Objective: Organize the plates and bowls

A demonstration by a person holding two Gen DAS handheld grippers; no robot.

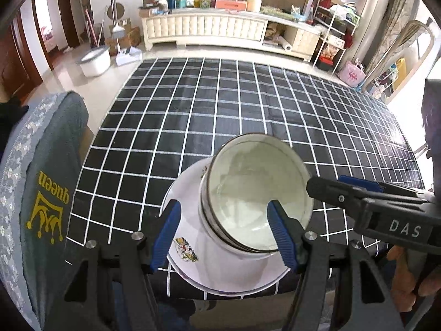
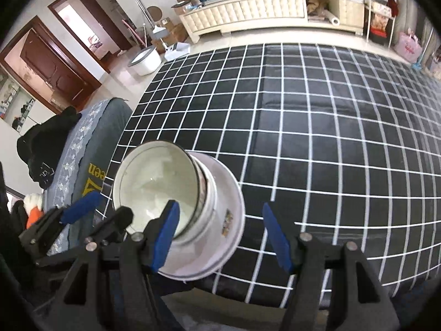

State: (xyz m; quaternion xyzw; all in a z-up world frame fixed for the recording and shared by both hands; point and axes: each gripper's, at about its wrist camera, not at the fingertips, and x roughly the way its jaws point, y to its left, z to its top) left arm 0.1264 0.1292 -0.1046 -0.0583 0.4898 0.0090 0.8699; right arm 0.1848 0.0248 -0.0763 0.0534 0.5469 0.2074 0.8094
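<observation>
A stack of white bowls (image 1: 256, 193) stands on a white plate (image 1: 190, 237) with a small coloured picture, near the front edge of the table. My left gripper (image 1: 224, 237) is open, its blue fingers on either side of the stack's near part. My right gripper (image 2: 220, 238) is open just right of the stack (image 2: 160, 187), with its left finger (image 2: 165, 234) in front of the bowl rim. The plate also shows in the right wrist view (image 2: 220, 231). The right gripper also shows at the right in the left wrist view (image 1: 358, 195).
The table carries a black cloth with a white grid (image 1: 248, 104). A chair with a grey "queen" cover (image 1: 46, 193) stands at the table's left. A white cabinet (image 1: 220, 27) with clutter, a white tub (image 1: 95, 60) and a shelf rack (image 1: 333, 35) stand beyond.
</observation>
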